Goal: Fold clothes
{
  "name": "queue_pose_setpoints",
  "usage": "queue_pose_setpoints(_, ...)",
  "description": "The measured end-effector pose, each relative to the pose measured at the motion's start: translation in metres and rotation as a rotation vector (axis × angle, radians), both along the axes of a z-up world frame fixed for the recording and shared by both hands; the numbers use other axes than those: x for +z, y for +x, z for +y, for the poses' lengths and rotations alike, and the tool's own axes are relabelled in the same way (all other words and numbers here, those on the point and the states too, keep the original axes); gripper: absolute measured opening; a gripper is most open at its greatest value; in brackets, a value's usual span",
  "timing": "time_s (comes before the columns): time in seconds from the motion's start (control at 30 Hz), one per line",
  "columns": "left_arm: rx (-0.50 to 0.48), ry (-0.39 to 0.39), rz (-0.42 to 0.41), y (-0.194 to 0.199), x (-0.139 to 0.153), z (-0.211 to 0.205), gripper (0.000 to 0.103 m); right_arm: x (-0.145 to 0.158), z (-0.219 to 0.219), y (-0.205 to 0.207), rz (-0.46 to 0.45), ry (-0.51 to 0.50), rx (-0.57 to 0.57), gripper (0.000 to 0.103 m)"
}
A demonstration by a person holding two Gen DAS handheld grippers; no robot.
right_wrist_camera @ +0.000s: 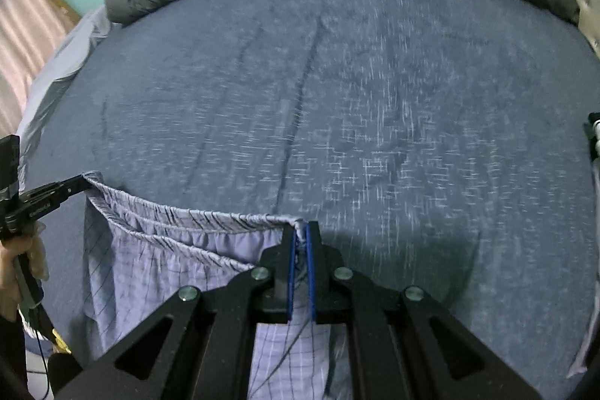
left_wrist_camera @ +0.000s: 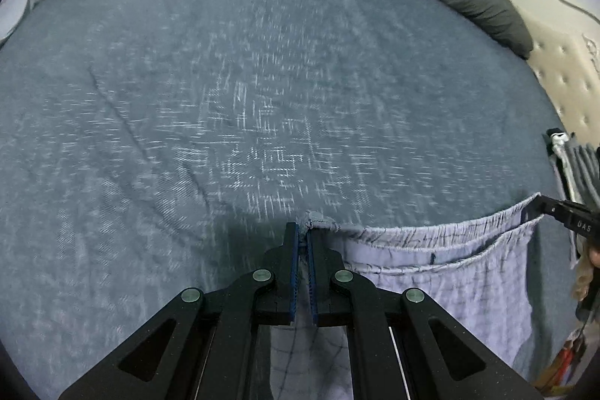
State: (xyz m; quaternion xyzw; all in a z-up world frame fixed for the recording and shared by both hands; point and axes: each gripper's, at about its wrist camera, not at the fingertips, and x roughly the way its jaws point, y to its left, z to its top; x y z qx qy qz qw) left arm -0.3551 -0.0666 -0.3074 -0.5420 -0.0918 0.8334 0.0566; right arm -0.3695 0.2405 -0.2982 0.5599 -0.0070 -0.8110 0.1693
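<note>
Each of the 2 black grippers — left gripper [left_wrist_camera: 303, 231] and right gripper [right_wrist_camera: 301, 229] — pinches 1 end of the pale lilac checked shorts' [right_wrist_camera: 168, 272] elastic waistband, stretching them flat above the blue-grey bedspread [left_wrist_camera: 225, 81] — probably for laying out.

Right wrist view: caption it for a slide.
Both grippers stretch checked shorts' waistband above blue bedspread.

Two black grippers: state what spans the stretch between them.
The gathered waistband of the pale checked shorts stretches taut from left gripper to right gripper, seen in both wrist views.
</note>
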Motion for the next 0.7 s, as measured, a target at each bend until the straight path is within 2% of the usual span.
queue_pose_setpoints(0.1, 0.0, -0.007, -0.02, -0.013, -0.017, 0.004, 0.007, -0.021, -0.002, -0.013, -0.03, 0.011, -0.017, 0.005)
queue_pose_setpoints(0.17, 0.008, 0.016, -0.025, -0.016, -0.022, 0.004, 0.008, -0.032, -0.001, -0.02, -0.041, 0.005, -0.035, 0.005)
queue_pose_setpoints(0.27, 0.013, 0.041, -0.022, -0.018, -0.026, 0.004, 0.025, -0.044, 0.003, -0.027, -0.052, -0.026, -0.069, 0.008)
queue_pose_setpoints(0.33, 0.016, 0.053, 0.004, -0.015, -0.02, 0.001, 0.054, -0.046, 0.008, -0.028, -0.039, -0.054, -0.091, 0.019)
queue_pose_setpoints(0.4, 0.026, 0.076, 0.035, -0.012, -0.014, -0.004, 0.057, -0.042, 0.013, -0.026, -0.003, -0.089, -0.095, 0.037)
queue_pose_setpoints(0.5, 0.039, 0.079, 0.073, -0.005, -0.007, -0.015, 0.057, -0.035, 0.023, -0.019, 0.046, -0.147, -0.103, 0.055)
queue_pose_setpoints(0.57, 0.043, 0.08, 0.096, 0.0, -0.003, -0.024, 0.057, -0.031, 0.029, -0.013, 0.065, -0.172, -0.109, 0.056)
queue_pose_setpoints(0.63, 0.003, 0.037, 0.094, 0.005, -0.006, -0.023, 0.057, -0.028, 0.035, -0.008, 0.084, -0.195, -0.113, 0.056)
queue_pose_setpoints(0.7, -0.038, -0.007, 0.091, 0.011, -0.009, -0.021, 0.056, -0.024, 0.04, -0.002, 0.095, -0.208, -0.119, 0.062)
